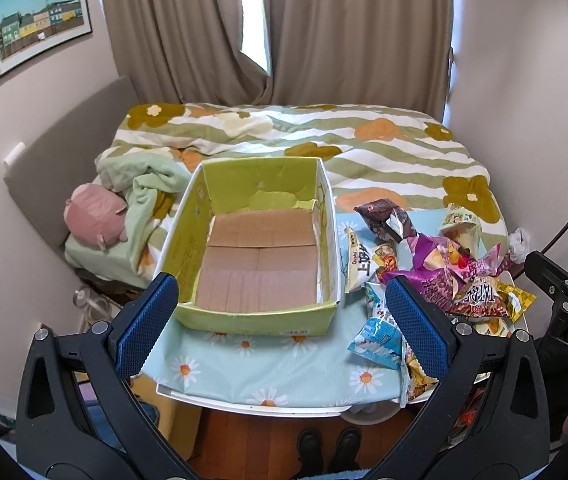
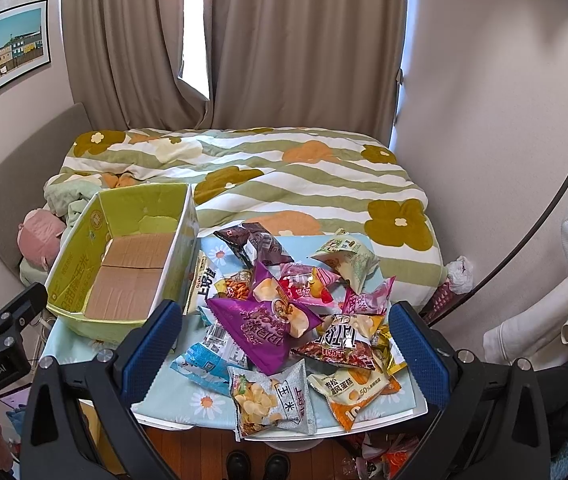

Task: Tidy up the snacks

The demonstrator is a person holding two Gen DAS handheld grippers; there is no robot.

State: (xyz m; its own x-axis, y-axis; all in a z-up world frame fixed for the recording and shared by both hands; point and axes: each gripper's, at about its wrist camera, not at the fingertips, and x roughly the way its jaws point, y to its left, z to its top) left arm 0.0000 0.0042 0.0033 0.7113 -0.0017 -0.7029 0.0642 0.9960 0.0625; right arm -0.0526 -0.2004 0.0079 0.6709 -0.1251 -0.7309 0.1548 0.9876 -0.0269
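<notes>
I held my left gripper (image 1: 282,320) low over the near edge of the small table (image 1: 284,376), its blue-padded jaws spread wide with nothing between them, framing the green cardboard box (image 1: 260,322). The box sat on the left part of the daisy-print cloth, open at the top, its brown bottom flaps bare. My right gripper (image 2: 286,346) hung in the same way over the right part of the table, jaws wide apart and holding nothing, looking down on the heap of snack packets (image 2: 292,312) just beside the box. On top of the heap lay a purple chip bag (image 2: 260,332); a dark brown packet (image 2: 250,242) lay at the far side, a pale green one (image 2: 344,260) to the right of it, a grey-and-white corn packet (image 2: 272,402) at the near edge, and an orange cake packet (image 2: 348,392) next to that. A blue-and-white packet (image 2: 204,364) lay flat near my right gripper's left finger. Behind the table stretched the bed with its flowered quilt (image 2: 284,176), a pink plush toy (image 1: 94,216) lying at its left side.
</notes>
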